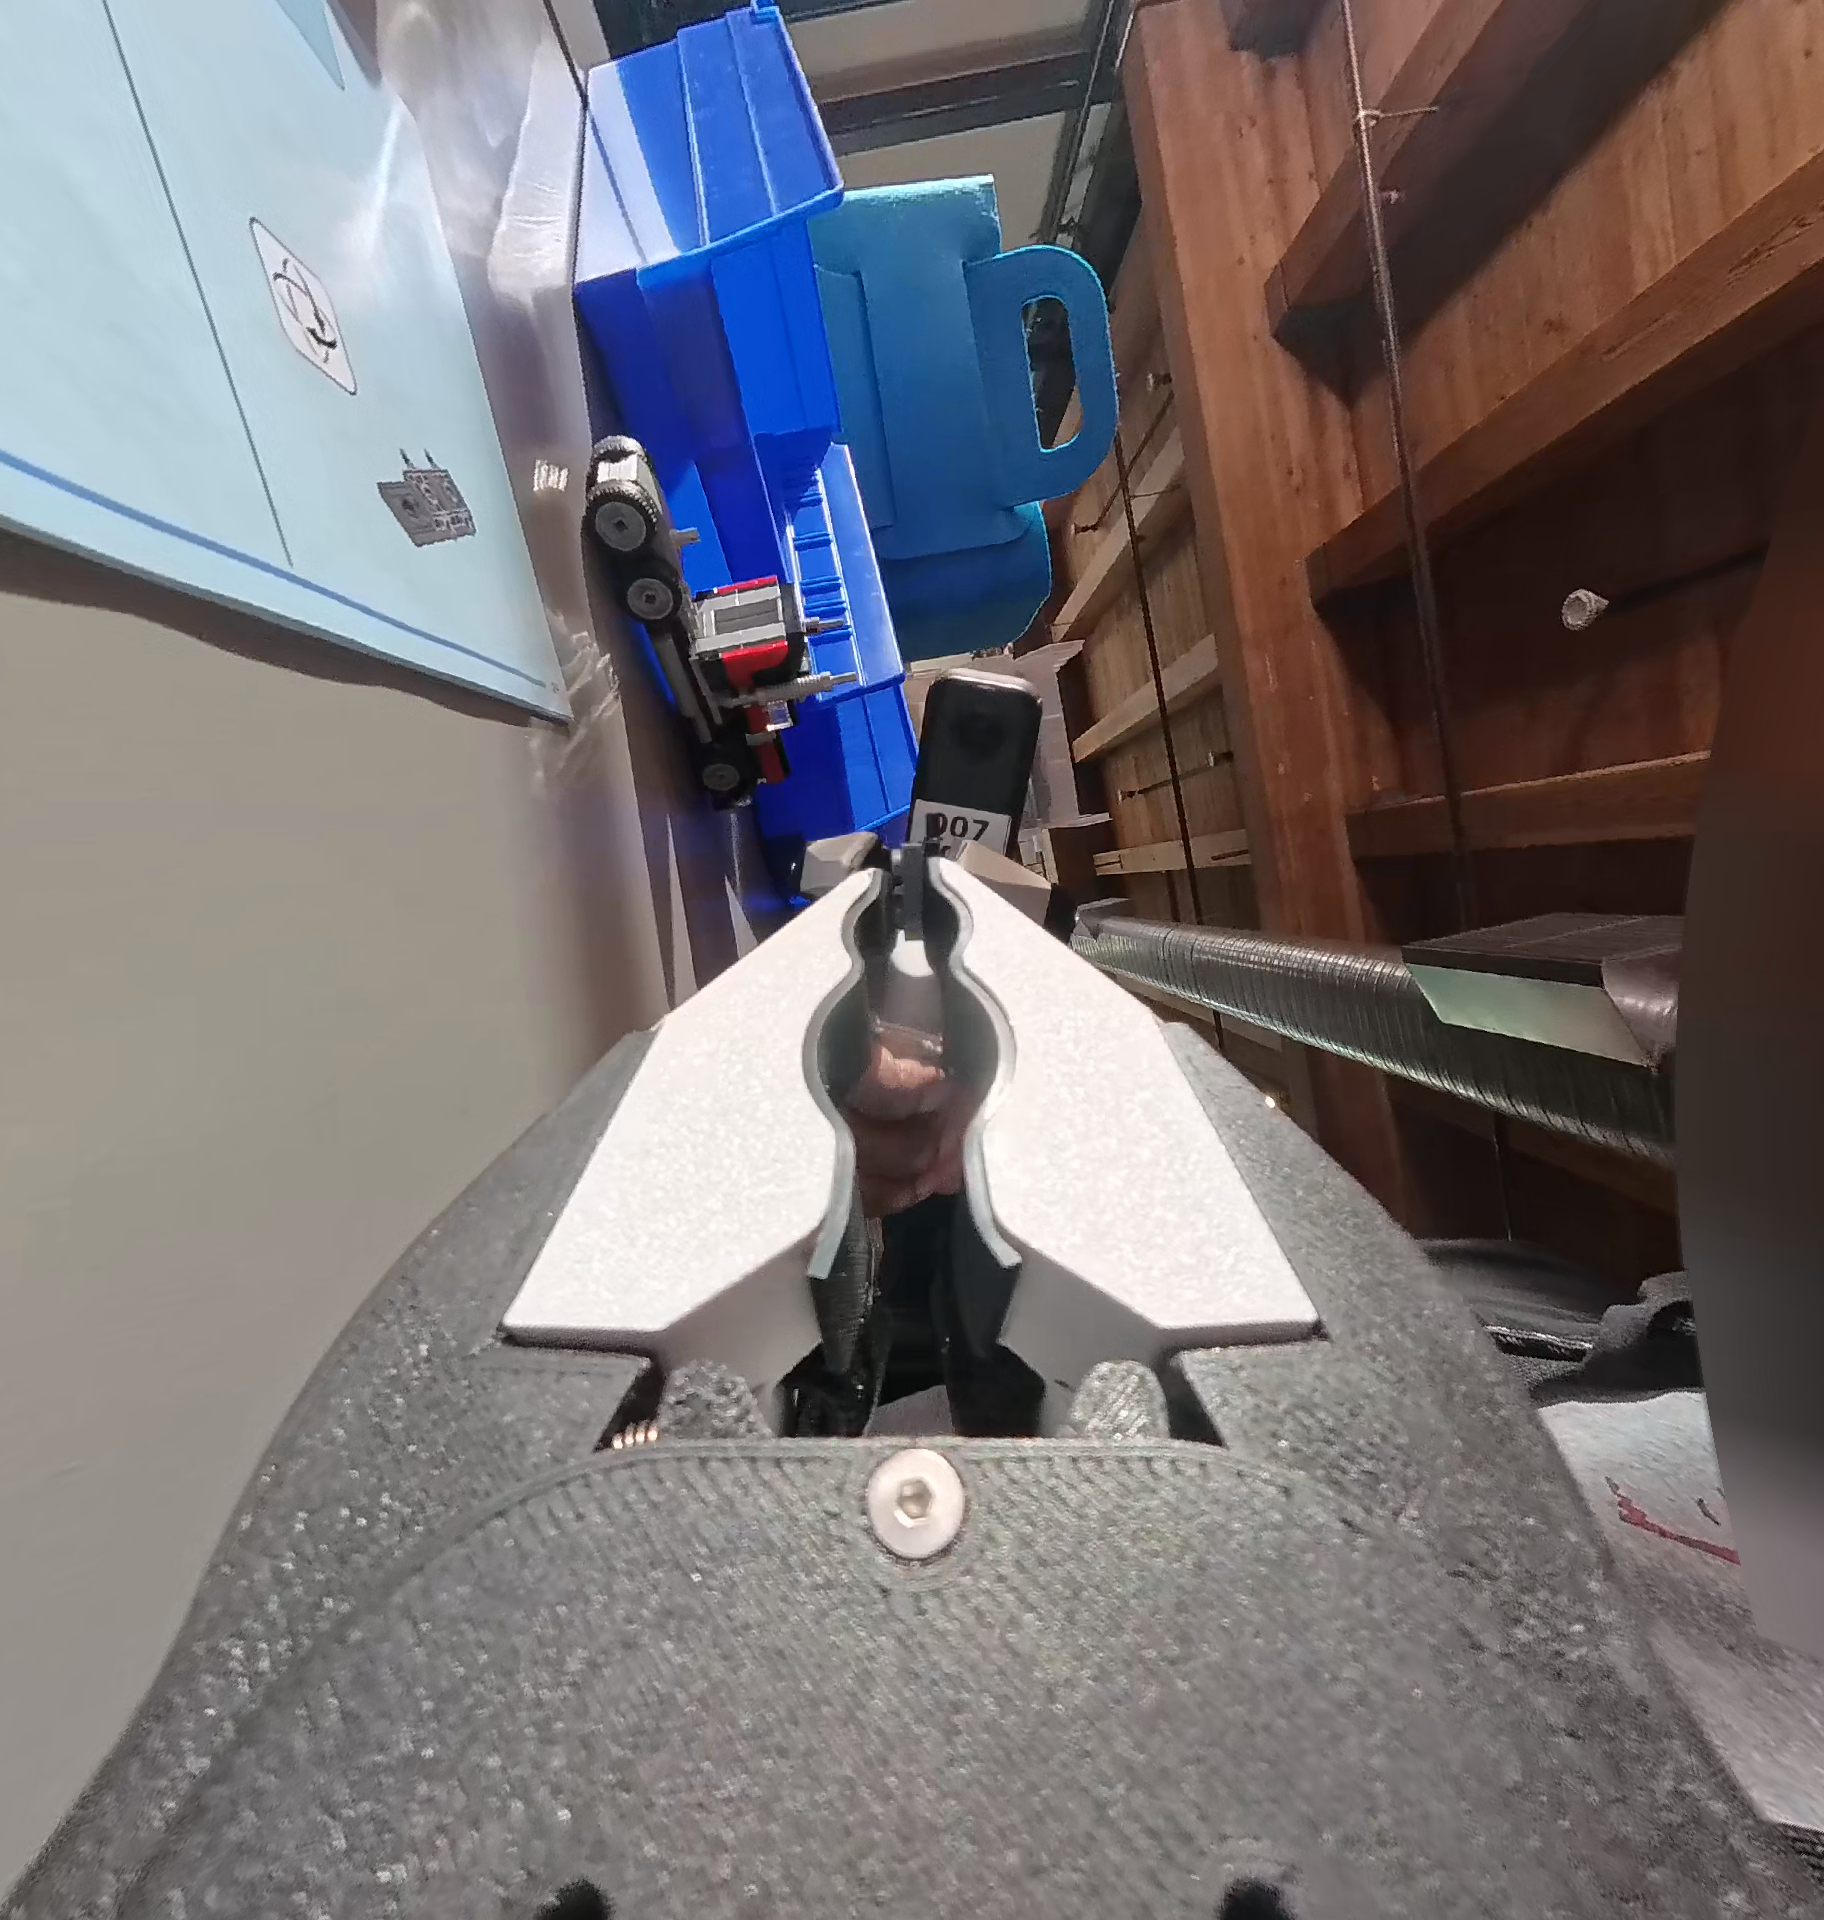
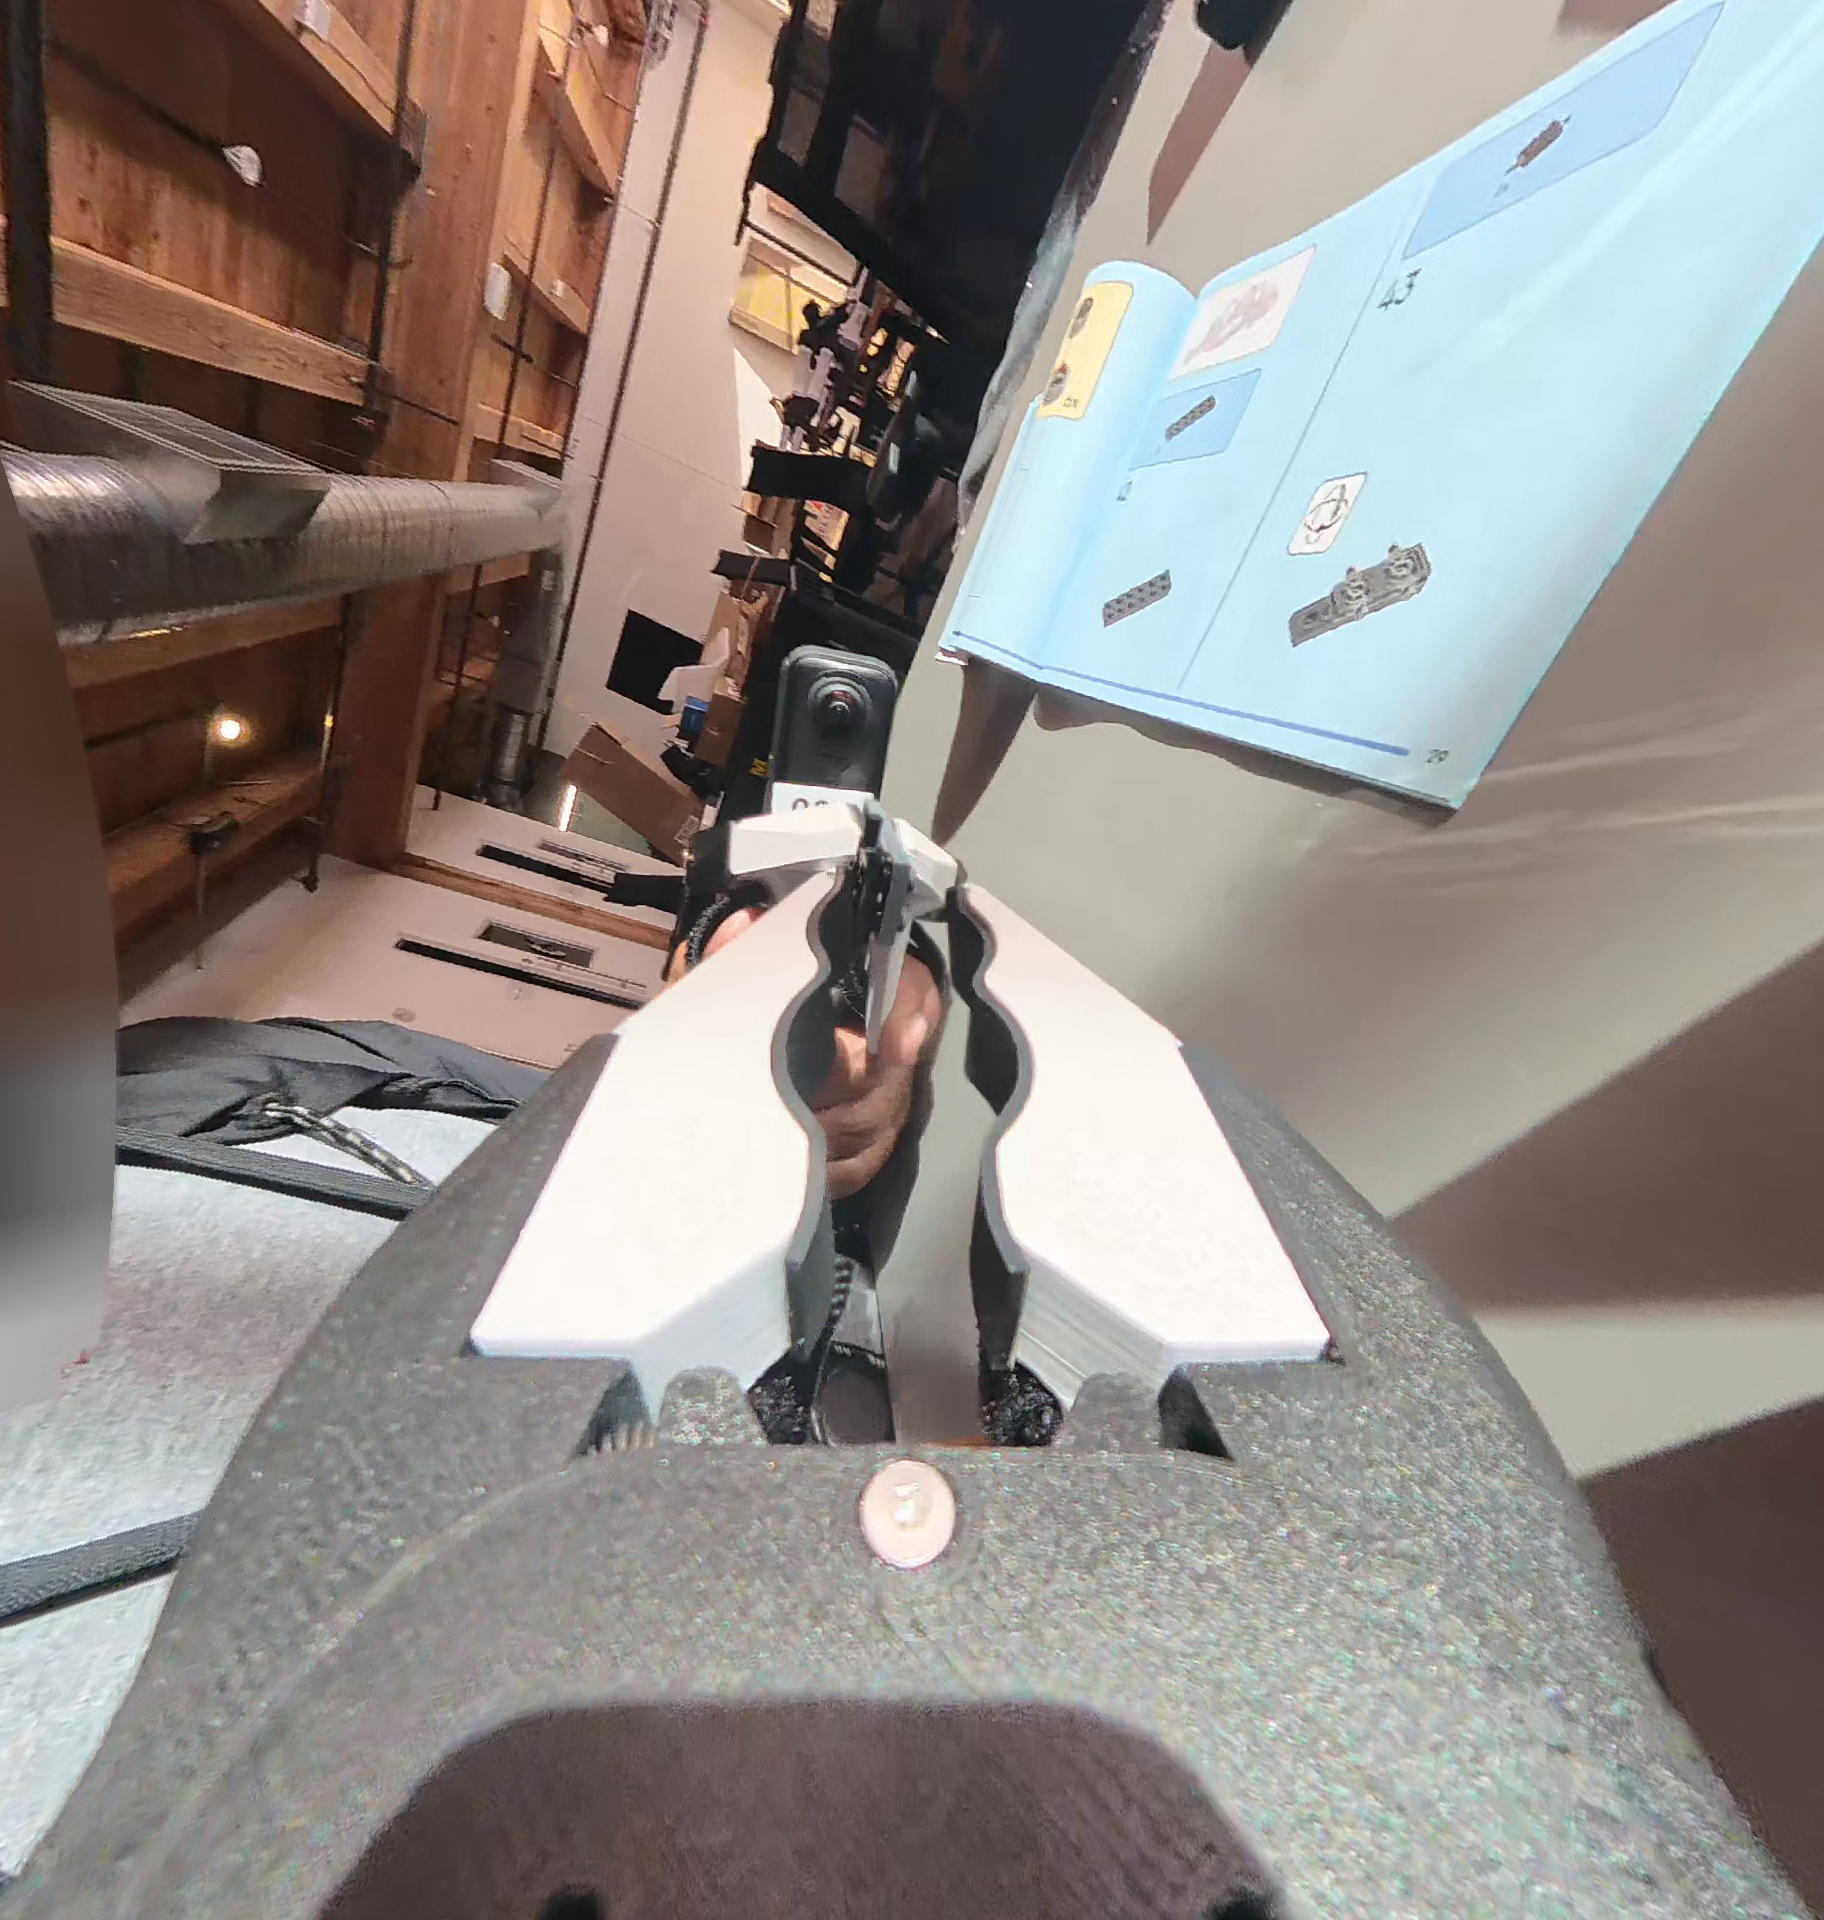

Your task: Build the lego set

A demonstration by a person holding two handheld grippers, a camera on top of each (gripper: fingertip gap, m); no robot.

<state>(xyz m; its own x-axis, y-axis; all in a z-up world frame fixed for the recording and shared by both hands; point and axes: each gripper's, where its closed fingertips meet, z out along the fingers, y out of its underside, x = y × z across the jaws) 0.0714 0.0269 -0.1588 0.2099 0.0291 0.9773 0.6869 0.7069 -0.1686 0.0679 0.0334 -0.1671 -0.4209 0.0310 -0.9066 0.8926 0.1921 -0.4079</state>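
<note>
My left gripper [image 1: 908, 883] is shut on a small black lego piece [image 1: 914, 902] at its fingertips. My right gripper [image 2: 884, 909] faces it tip to tip. Its jaws stand a little apart, closed around a grey and black lego sub-assembly [image 2: 885, 966]. The left gripper's white fingers [image 2: 783, 844] meet that sub-assembly from the far side. The right gripper's grey fingers [image 1: 835, 860] flank the left tips in the left wrist view. A partly built red, grey and black lego truck [image 1: 716, 644] stands on the table [image 1: 212, 1039] by the bins.
The open light-blue instruction booklet [image 1: 160, 312] lies on the table and also shows in the right wrist view [image 2: 1407, 468]. Blue storage bins [image 1: 700, 312] and a teal foam block [image 1: 939, 416] stand behind the truck. Wooden shelving [image 1: 1510, 416] and a metal duct [image 1: 1355, 1008] lie beyond.
</note>
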